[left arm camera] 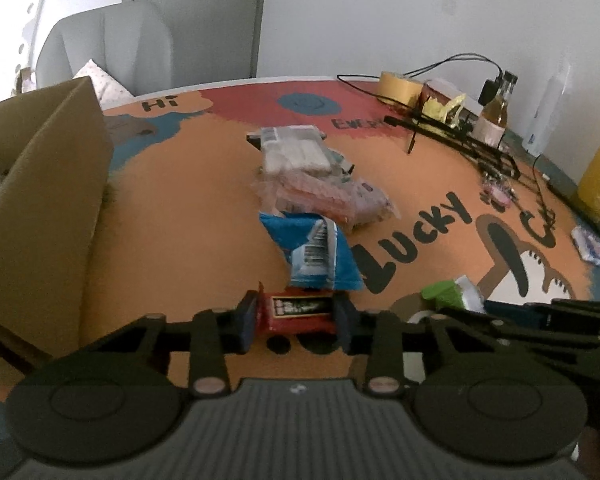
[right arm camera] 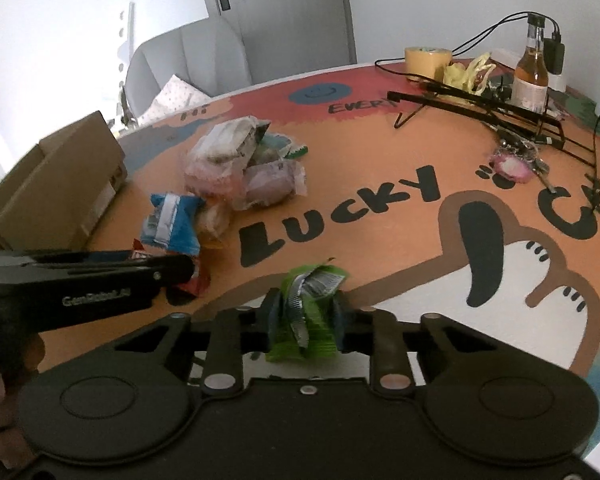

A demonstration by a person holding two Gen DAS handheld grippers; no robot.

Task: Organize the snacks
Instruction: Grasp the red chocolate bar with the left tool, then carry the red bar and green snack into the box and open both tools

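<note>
Our left gripper point(left arm camera: 296, 316) is clamped on a red snack packet point(left arm camera: 298, 312) and our right gripper point(right arm camera: 305, 320) on a green packet point(right arm camera: 306, 316), both held near the table point(left arm camera: 204, 208). The cardboard box point(left arm camera: 40, 200) lies to the left, nearer our left hand, so we judge that packet goes first. The remaining snacks point(left arm camera: 312, 184) lie straight ahead.

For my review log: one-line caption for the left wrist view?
Left gripper pinches a red snack packet on the printed table mat, cardboard box at left.
</note>
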